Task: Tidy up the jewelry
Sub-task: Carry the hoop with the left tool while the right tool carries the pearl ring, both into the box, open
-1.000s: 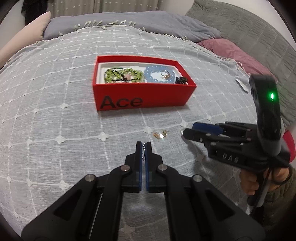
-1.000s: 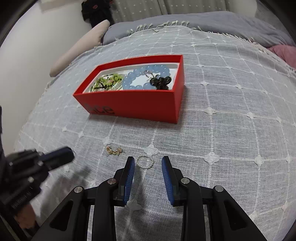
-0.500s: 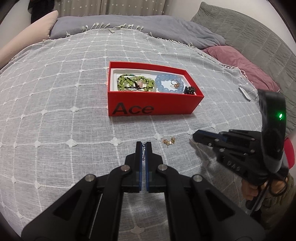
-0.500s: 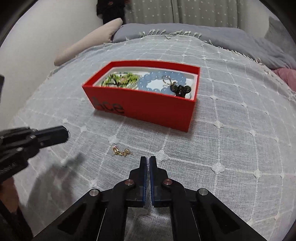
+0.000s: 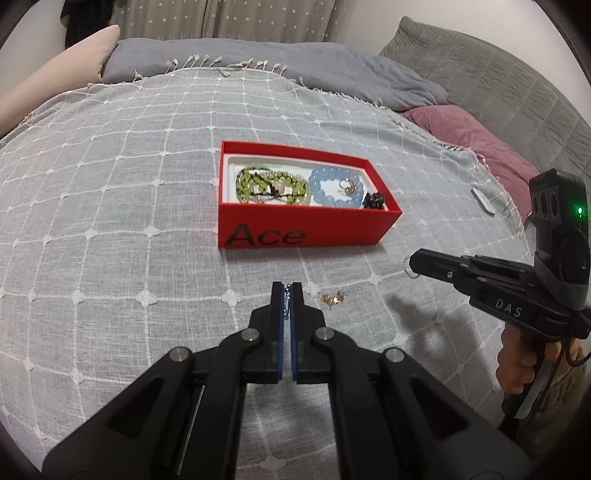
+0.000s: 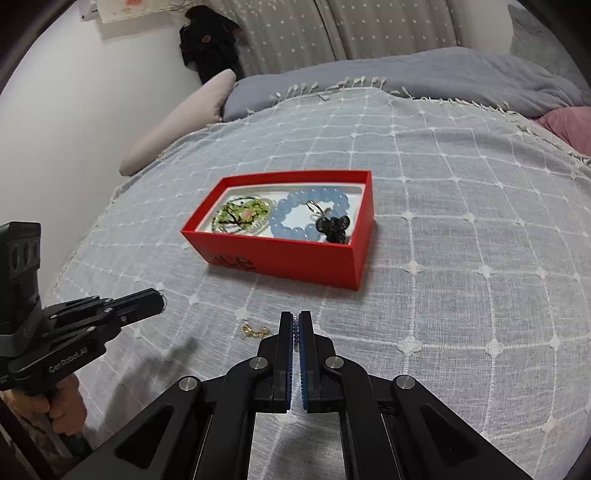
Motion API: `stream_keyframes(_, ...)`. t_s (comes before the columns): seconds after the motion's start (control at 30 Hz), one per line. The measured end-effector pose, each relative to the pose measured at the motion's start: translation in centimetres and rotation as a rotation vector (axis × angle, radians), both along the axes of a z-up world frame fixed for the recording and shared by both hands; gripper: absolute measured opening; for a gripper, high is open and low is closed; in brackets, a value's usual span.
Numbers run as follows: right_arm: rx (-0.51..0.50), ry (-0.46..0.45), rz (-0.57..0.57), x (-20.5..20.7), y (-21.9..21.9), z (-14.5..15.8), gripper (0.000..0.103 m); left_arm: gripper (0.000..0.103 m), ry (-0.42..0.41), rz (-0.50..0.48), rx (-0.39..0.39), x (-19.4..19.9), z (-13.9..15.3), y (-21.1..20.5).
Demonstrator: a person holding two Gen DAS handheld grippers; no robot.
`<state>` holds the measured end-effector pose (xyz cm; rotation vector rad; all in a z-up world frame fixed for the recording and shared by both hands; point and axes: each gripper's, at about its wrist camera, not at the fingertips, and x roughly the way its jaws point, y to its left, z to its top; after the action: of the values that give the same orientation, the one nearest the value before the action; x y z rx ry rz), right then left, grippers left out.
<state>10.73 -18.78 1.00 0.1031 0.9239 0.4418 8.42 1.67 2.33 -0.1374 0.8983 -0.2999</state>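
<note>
Right wrist view: right tongs (image 6: pixel 294 325) now clamped on the beaded ring (image 6: pixel 295 328), previously spread around it on the bedspread (image 6: pixel 461 258).

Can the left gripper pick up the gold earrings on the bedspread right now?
Probably not yet. The gold earrings lie bare on the bedspread just beside the left gripper, nothing blocking. But its fingers are already shut on a small chain piece, which likely must go into the red box first.

This is a bedroom in a home. A bed (image 5: pixel 110 184) has pillows (image 5: pixel 472 136) at its head. Curtains (image 6: pixel 369 29) hang behind the bed.
</note>
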Motion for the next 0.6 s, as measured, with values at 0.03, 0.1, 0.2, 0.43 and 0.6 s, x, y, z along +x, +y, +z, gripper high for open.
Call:
stream_keyframes(0.03,0.003,-0.005,0.000,0.0,0.0,0.2,0.003,0.003,-0.005,0.001,-0.014,0.2,0.3,0.1)
stream_keyframes(0.1,0.015,-0.015,-0.002,0.2,-0.1,0.7,0.003,0.003,-0.018,0.004,-0.041,0.6,0.8,0.4)
stream_keyframes(0.2,0.031,-0.030,-0.010,0.6,-0.2,1.4,0.003,0.003,-0.038,0.010,-0.081,1.6,1.6,0.7)
stream_keyframes(0.43,0.076,-0.050,-0.032,2.8,-0.2,2.5,0.003,0.003,-0.071,0.025,-0.170,4.5,2.8,1.0)
stream_keyframes(0.6,0.123,-0.053,-0.041,4.4,-0.4,3.1,0.003,0.003,-0.070,-0.005,-0.209,6.9,3.2,-0.2)
